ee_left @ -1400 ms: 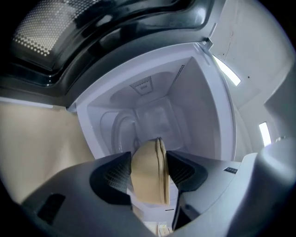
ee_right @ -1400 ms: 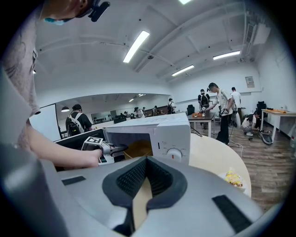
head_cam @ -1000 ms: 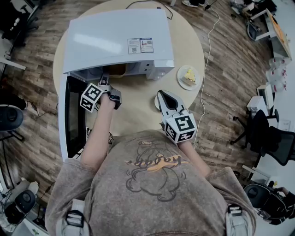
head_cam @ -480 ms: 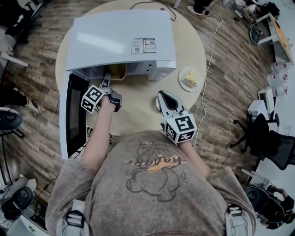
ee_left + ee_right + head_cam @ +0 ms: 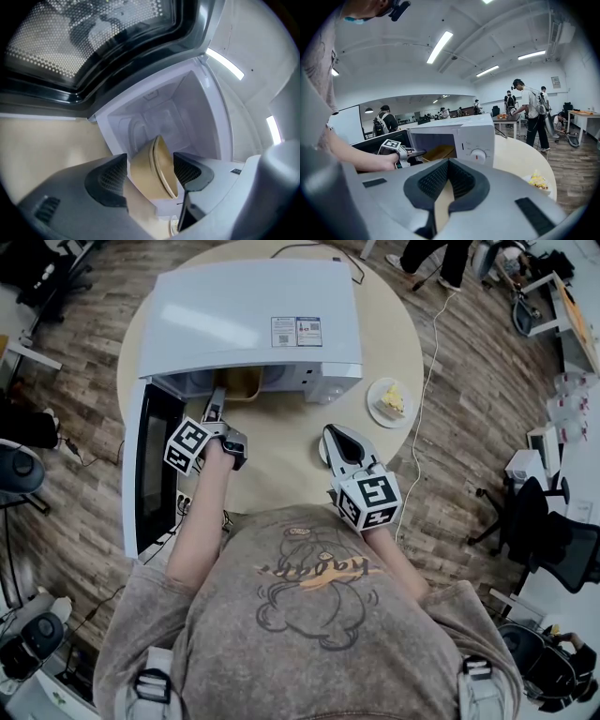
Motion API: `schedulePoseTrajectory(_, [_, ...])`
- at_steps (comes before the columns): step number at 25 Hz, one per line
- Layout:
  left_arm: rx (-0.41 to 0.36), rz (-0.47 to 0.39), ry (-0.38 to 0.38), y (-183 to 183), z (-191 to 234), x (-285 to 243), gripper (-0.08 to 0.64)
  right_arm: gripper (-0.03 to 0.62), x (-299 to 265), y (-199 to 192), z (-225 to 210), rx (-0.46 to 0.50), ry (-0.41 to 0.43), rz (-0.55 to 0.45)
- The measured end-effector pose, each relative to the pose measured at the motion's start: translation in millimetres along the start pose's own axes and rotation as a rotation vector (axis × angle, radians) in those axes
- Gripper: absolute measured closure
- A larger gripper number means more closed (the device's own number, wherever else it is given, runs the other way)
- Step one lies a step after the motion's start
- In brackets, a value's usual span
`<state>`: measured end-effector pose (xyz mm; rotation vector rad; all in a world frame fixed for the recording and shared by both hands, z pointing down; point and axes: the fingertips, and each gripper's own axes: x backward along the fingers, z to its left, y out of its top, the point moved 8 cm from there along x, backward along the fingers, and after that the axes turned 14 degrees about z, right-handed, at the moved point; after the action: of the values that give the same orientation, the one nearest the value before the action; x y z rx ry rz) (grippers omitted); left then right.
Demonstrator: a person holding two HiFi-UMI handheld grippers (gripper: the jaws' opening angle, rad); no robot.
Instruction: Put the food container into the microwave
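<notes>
The white microwave stands on the round table with its door swung open to the left. The tan food container sits in the mouth of the oven cavity. My left gripper reaches to the cavity and is shut on the container, its pads against either side of it. The right gripper view shows the container just inside the opening. My right gripper hovers over the table in front of the microwave's control panel, shut and holding nothing.
A small white plate with yellow food lies on the table to the right of the microwave. A cable runs along the floor past the table's right edge. People stand at desks in the room behind.
The left gripper and container stay at the microwave's mouth with hardly any movement. The right gripper has not moved. A person has walked into view at the top right.
</notes>
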<state>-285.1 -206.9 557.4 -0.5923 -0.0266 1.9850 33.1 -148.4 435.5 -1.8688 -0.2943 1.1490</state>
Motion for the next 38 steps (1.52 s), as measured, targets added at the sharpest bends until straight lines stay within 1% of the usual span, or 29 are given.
schedulePoseTrajectory(5, [-0.028, -0.028, -0.005, -4.7, -2.3, 20.0, 0.247, 0.592, -5.1, 2.2, 4.6, 0.015, 0.029, -0.004])
schedulePoseTrajectory(7, [-0.067, -0.039, -0.010, -8.6, -4.7, 28.7, 0.260, 0.592, -7.2, 3.1, 8.0, 0.024, 0.045, -0.004])
schedulePoseTrajectory(12, [-0.228, -0.038, -0.011, -19.7, -15.0, 44.6, 0.359, 0.592, -9.4, 4.1, 14.4, 0.041, 0.073, -0.003])
schedulePoseTrajectory(15, [-0.368, -0.014, 0.040, -25.6, -20.6, 48.0, 0.394, 0.592, -9.3, 3.5, 16.1, 0.048, 0.082, -0.003])
schedulePoseTrajectory(16, [-0.415, -0.010, 0.057, -27.3, -23.2, 48.6, 0.419, 0.592, -9.1, 3.2, 16.5, 0.050, 0.084, -0.004])
schedulePoseTrajectory(17, [-0.451, -0.006, 0.068, -28.9, -25.8, 48.8, 0.438, 0.592, -8.7, 2.8, 16.6, 0.051, 0.086, -0.004])
schedulePoseTrajectory(18, [-0.469, -0.002, 0.069, -30.2, -27.7, 48.5, 0.461, 0.592, -8.1, 2.6, 16.6, 0.052, 0.086, -0.004])
schedulePoseTrajectory(21, [-0.466, 0.014, 0.060, -33.0, -28.6, 45.2, 0.474, 0.592, -6.0, 2.2, 16.2, 0.052, 0.085, -0.003])
schedulePoseTrajectory(30, [-0.479, 0.081, 0.075, -38.0, -23.7, 17.6, 0.497, 0.592, -1.3, 0.0, 8.8, 0.042, 0.064, 0.001])
schedulePoseTrajectory(38, [-0.470, 0.089, 0.080, -31.8, -21.7, 0.9, 0.497, 0.592, 4.8, -4.6, 0.0, 0.017, 0.030, 0.006])
